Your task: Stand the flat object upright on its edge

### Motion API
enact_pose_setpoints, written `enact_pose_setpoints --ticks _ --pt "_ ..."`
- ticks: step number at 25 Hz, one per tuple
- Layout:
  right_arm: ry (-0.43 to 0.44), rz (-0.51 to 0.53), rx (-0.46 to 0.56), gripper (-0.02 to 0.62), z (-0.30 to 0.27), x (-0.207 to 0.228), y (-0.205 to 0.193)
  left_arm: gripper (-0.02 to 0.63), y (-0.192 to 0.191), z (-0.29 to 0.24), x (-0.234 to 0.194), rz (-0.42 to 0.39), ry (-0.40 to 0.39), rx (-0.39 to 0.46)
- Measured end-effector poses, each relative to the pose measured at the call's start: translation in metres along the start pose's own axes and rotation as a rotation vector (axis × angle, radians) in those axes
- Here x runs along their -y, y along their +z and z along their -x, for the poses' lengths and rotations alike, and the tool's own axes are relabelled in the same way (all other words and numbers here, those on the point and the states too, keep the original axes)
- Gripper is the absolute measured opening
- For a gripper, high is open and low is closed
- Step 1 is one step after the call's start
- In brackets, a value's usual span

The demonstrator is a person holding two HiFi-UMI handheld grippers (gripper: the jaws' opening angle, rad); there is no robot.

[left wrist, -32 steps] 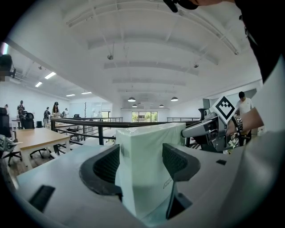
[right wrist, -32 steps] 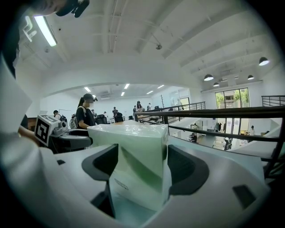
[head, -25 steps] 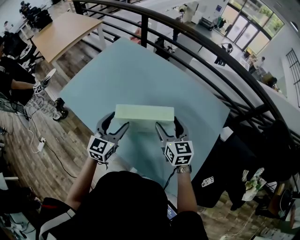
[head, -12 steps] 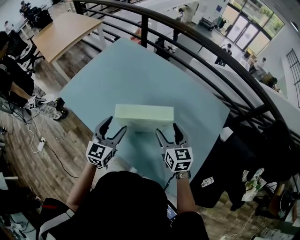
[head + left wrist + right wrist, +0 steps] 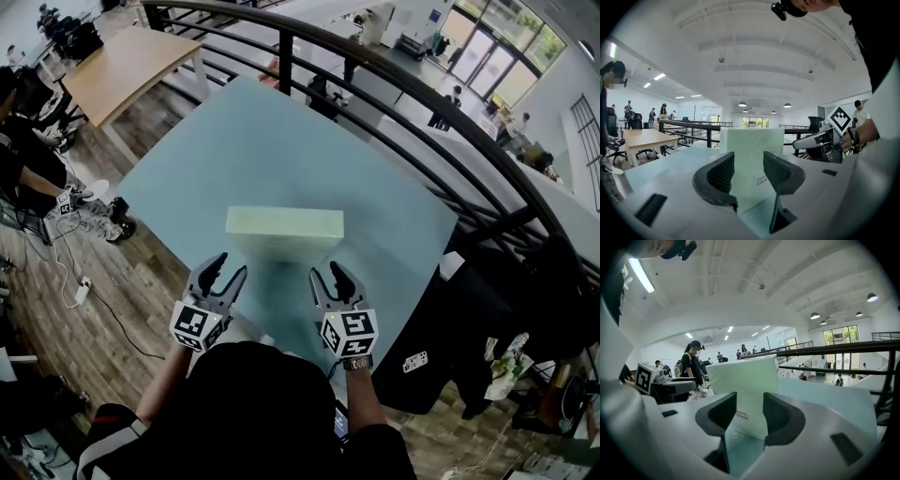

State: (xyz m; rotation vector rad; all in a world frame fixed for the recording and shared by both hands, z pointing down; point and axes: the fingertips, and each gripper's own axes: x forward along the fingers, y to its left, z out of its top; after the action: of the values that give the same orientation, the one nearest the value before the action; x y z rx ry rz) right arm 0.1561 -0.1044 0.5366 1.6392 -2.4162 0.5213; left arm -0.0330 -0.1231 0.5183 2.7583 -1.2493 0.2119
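While the pale green block (image 5: 284, 225) is standing upright on its long edge near the middle of the blue-green table (image 5: 234, 141), both grippers are hovering on the person's side of it, touching nothing. Left gripper (image 5: 231, 266): jaws have just been closing and are now sitting part-way apart, nothing between the pads; the block is showing beyond the tips, clear of them. Right gripper (image 5: 327, 272): jaws likewise have just been closing and are sitting part-way apart on nothing, block ahead. A small printed label (image 5: 761, 180) is showing low on the block. A black railing (image 5: 375, 70) is curving behind the table
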Motion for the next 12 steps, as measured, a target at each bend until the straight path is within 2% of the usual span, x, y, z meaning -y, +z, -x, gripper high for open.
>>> enact_pose_setpoints --ticks 5,8,12 --pt "0.001 -0.001 0.044 0.033 0.008 -0.013 0.007 0.182 0.005 0.002 0.013 -0.031 0.005 0.006" --pt "0.021 -0.015 0.064 0.009 0.011 -0.024 0.011 0.118 0.009 0.003 0.018 -0.032 0.011 0.020" --pt "0.065 -0.023 0.074 0.009 0.012 -0.042 0.016 0.073 0.020 0.005 0.019 -0.018 0.020 0.047"
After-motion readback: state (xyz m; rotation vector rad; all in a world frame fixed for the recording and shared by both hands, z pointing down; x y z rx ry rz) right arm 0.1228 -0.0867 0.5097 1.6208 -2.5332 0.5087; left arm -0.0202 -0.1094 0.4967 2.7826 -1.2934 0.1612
